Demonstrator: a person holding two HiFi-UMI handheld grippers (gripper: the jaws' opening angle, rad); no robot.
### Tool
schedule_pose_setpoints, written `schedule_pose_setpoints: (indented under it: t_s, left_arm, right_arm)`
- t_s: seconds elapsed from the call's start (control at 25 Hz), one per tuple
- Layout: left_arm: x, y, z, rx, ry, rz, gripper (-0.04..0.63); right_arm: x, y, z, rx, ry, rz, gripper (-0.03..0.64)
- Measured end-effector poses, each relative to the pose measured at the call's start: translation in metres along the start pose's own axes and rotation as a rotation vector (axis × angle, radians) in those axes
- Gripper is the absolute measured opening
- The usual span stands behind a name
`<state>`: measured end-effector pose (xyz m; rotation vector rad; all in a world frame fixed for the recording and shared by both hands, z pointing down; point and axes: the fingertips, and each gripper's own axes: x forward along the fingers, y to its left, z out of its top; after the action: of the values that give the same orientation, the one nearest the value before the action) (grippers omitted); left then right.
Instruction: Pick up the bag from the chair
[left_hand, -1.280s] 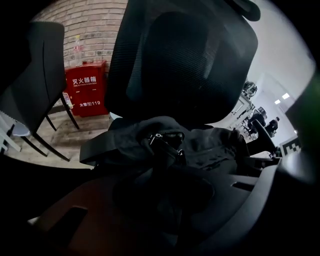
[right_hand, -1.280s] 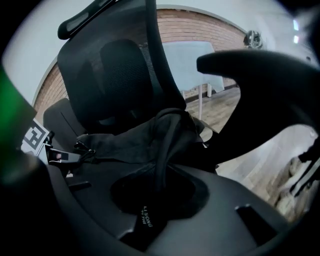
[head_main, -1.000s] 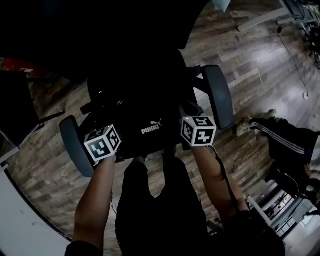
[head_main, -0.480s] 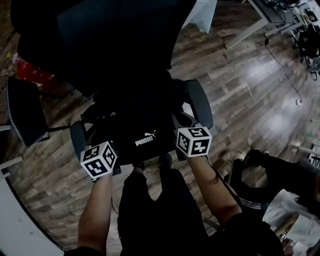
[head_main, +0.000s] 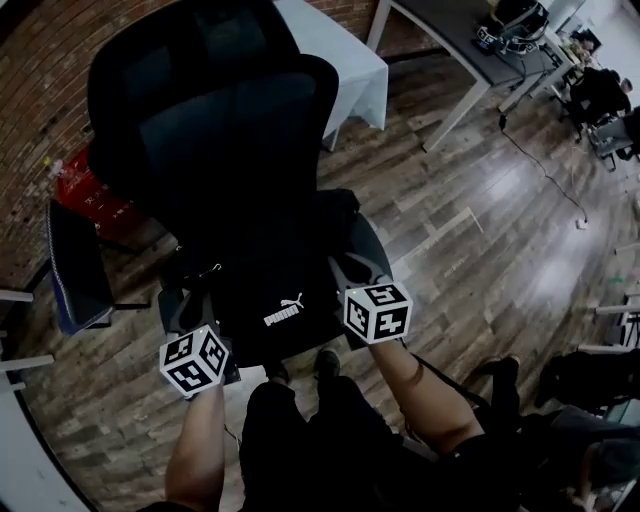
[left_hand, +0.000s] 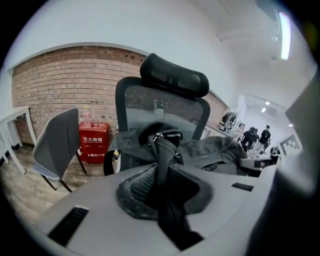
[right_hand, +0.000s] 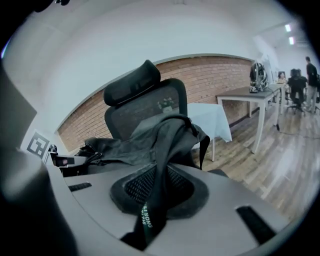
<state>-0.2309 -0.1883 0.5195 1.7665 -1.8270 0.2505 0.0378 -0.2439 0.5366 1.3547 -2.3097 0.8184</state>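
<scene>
The black bag (head_main: 283, 312) with a white logo hangs between my two grippers, in front of the black office chair (head_main: 230, 130). In the left gripper view, my left gripper (left_hand: 164, 200) is shut on a black strap (left_hand: 161, 165) of the bag, whose grey-black body (left_hand: 210, 150) spreads out behind it. My right gripper (right_hand: 150, 207) is shut on another black strap (right_hand: 159, 170) with white lettering, and the bag (right_hand: 130, 145) sags away to the left. In the head view only the marker cubes, left (head_main: 193, 361) and right (head_main: 377, 312), show; the jaws are hidden under them.
A red box (left_hand: 94, 142) stands against the brick wall beside a grey side chair (left_hand: 57, 145). A white-draped table (right_hand: 212, 120) and a white desk (right_hand: 252, 95) stand to the right. People sit far right (head_main: 600, 90). The floor is wood planks (head_main: 480, 230).
Both grippers have risen together with the bag, which has come up off the chair seat. The head view has tilted up, so the whole chair back and the brick wall now show.
</scene>
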Motion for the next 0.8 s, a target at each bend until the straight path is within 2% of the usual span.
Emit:
schedule_pose_setpoints:
  t_s: [0.28,0.44,0.56,0.8]
  left_arm:
    - [-0.042,-0.030,0.058,0.004,-0.104,-0.073,0.060]
    - [-0.062,-0.049,0.092,0.020,-0.165,-0.098,0.058]
    - [-0.077,-0.060,0.115,0.034,-0.222,-0.121,0.058]
    - [-0.110,-0.082,0.149,0.048,-0.277,-0.181,0.055]
  right_arm:
    - [-0.049,0.014,0.050,-0.046,-0.082,0.009,0.063]
    - [-0.077,0.023,0.085,-0.112,-0.146,0.004,0.063]
    - [-0.094,0.028,0.107,-0.113,-0.196,0.008,0.063]
    - [-0.130,0.039,0.141,-0.117,-0.254,-0.006,0.063]
